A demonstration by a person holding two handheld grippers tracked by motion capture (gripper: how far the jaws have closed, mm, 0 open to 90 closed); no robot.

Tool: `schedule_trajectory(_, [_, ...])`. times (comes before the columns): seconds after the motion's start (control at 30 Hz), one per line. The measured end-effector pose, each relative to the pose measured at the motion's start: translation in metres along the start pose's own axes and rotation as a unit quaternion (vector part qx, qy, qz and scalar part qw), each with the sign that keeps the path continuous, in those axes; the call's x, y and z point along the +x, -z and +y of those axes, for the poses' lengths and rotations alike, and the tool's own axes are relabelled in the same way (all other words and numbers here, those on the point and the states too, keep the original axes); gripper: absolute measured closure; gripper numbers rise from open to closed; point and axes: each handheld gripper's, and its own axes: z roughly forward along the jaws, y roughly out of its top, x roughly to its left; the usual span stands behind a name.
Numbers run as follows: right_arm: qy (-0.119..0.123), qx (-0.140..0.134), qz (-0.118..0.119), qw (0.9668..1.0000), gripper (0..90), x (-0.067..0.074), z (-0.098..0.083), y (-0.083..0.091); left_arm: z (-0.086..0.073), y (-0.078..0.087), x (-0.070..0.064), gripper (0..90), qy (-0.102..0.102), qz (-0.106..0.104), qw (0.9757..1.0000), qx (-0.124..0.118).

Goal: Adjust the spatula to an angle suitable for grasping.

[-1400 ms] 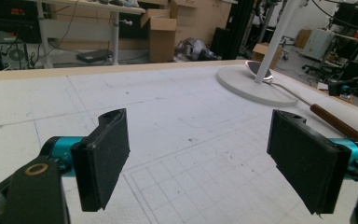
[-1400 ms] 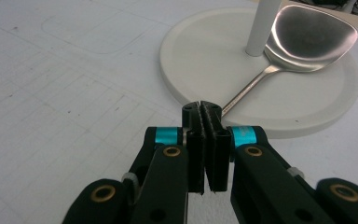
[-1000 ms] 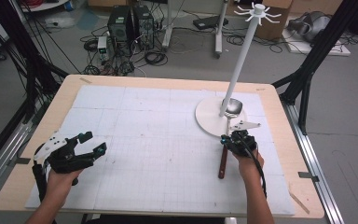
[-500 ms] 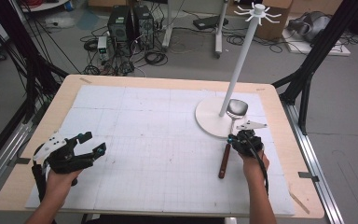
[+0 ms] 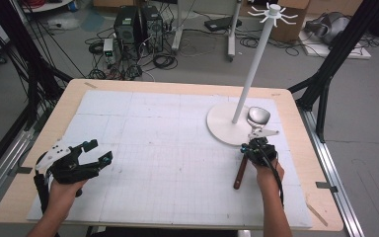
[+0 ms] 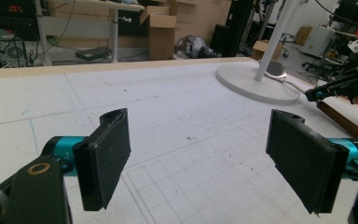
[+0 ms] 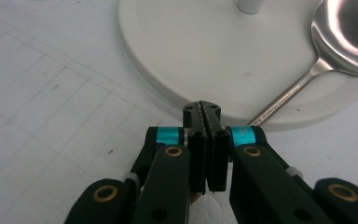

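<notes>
I noted my left gripper (image 5: 93, 154) idle with jaws wide, while my right gripper (image 7: 207, 113) sat pinched shut, apparently clamping the long steel ladle with dark wooden handle (image 5: 241, 172) at its slick, stiff shank, bowl resting on the white round stand base (image 5: 222, 126).

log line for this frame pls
left claw: open, idle over mat | right claw: shut, nothing visibly clamped, beside ladle | ladle bowl on stand base
</notes>
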Motion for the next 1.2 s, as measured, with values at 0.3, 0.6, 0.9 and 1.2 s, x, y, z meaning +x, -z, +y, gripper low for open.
schedule_trajectory(0.3, [-0.014,-0.004,-0.010,0.9998,88.7,-0.002,-0.003,0.006,0.000,0.001,0.000,22.1,0.002,0.002,1.0000,-0.001])
schedule_trajectory(0.6, [-0.056,-0.077,-0.032,0.9949,70.8,-0.011,-0.023,0.043,0.000,0.000,0.000,22.1,0.001,0.000,1.0000,0.001])
schedule_trajectory(0.9, [0.002,-0.037,0.032,0.9988,89.3,-0.007,-0.053,0.057,0.000,0.000,-0.001,22.1,0.000,0.003,1.0000,0.002])
schedule_trajectory(1.2, [0.072,-0.008,0.123,0.9898,89.4,0.022,-0.063,0.053,0.000,-0.001,-0.002,22.1,-0.001,0.001,1.0000,0.002])
